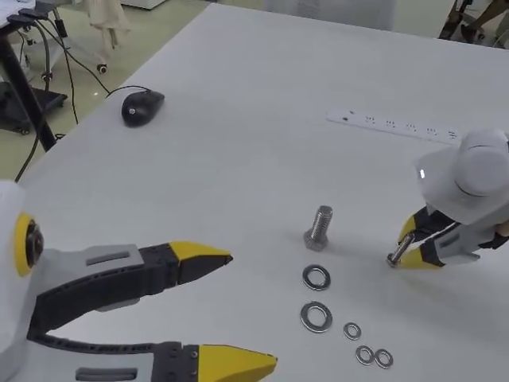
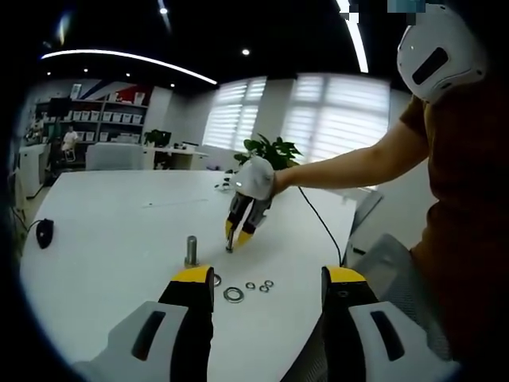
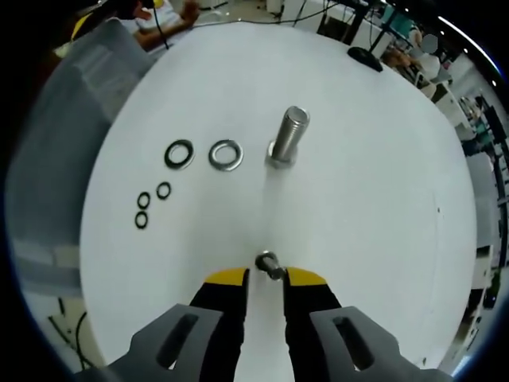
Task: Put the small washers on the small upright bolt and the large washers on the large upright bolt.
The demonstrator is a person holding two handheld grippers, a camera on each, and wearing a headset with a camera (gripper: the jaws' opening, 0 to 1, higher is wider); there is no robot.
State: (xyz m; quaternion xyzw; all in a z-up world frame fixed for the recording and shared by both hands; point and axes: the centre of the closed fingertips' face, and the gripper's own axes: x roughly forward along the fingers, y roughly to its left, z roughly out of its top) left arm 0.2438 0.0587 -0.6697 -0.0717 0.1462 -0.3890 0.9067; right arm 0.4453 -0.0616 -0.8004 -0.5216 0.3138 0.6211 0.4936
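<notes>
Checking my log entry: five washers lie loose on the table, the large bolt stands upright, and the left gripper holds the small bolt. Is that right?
No: the right gripper holds the small bolt, as the right gripper view shows. The left gripper is open, holding nothing. The rest stands.

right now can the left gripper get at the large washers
Probably yes. The left gripper hovers open with bare table between it and the large washers; the right gripper, holding the small bolt, sits on their far side, and the large bolt stands beyond them.
</notes>
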